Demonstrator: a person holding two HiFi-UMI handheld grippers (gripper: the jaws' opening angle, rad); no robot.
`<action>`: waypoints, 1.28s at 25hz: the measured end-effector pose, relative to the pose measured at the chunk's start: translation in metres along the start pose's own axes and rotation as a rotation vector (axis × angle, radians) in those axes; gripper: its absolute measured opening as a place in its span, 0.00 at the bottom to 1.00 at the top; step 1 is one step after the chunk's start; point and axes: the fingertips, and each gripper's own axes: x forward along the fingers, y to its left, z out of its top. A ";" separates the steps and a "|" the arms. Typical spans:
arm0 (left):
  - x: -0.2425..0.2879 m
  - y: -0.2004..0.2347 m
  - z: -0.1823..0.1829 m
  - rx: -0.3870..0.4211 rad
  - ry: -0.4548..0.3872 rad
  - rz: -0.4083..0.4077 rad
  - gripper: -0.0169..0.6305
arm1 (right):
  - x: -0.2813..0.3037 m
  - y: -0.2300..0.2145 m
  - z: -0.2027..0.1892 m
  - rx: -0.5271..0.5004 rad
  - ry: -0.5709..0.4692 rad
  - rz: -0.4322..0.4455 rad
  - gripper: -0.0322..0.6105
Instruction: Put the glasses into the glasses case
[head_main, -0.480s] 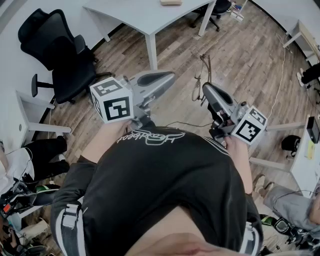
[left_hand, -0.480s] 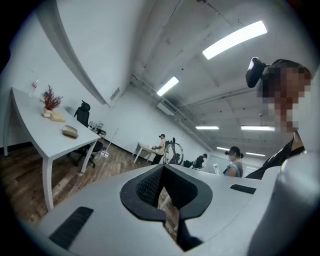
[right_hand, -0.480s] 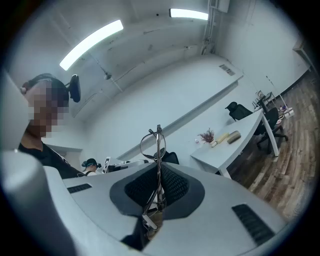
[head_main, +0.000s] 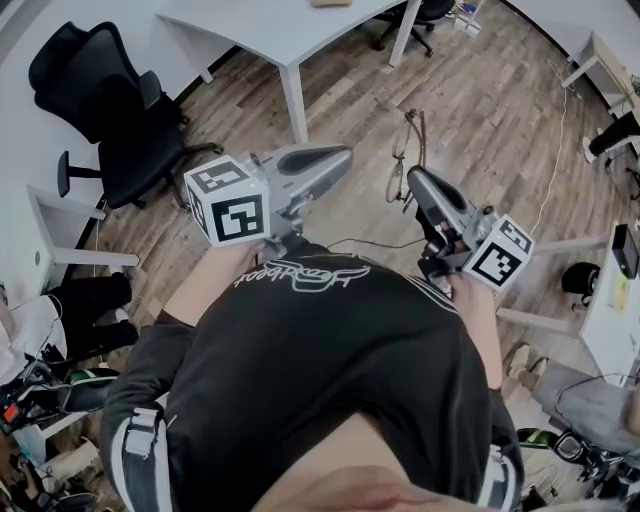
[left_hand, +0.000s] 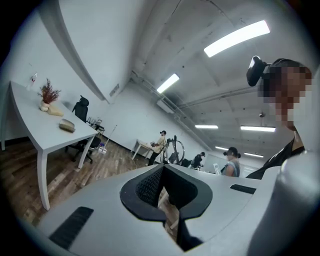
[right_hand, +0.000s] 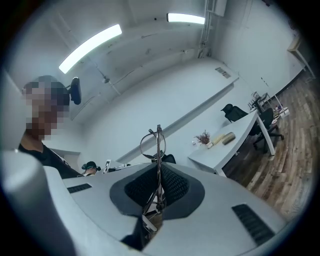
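Hardly anything has moved since the earlier frame. The floor and furniture have slid a little toward the upper left of the head view, and both grippers sit almost where they were.

The glasses (head_main: 402, 158) hang in the air at centre right of the head view, clamped in the right gripper (head_main: 414, 180). In the right gripper view a thin part of the frame is pinched between the closed pads, and a lens rim stands up above them. The left gripper (head_main: 343, 156), left of centre, has its jaws together with nothing between them.

Judging by this, the pickup is done. Reaching the case, opening it if it is shut, and laying the glasses inside are all left.

No case can be made out for certain. A tan oblong thing (left_hand: 66, 126) lies on the table (left_hand: 35, 134) beside a plant (left_hand: 48, 94), and it may be the case. At the top edge of the head view it is cut off. The person's torso fills the lower half of that view.
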 end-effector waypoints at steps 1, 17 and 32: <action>0.001 0.000 -0.003 -0.005 0.004 -0.002 0.04 | -0.003 -0.002 -0.001 0.011 -0.009 -0.007 0.09; 0.019 0.053 -0.017 -0.055 0.025 -0.009 0.04 | 0.015 -0.054 -0.014 0.086 -0.031 -0.034 0.09; 0.086 0.220 0.055 -0.122 0.058 0.004 0.04 | 0.117 -0.201 0.046 0.145 -0.037 -0.084 0.09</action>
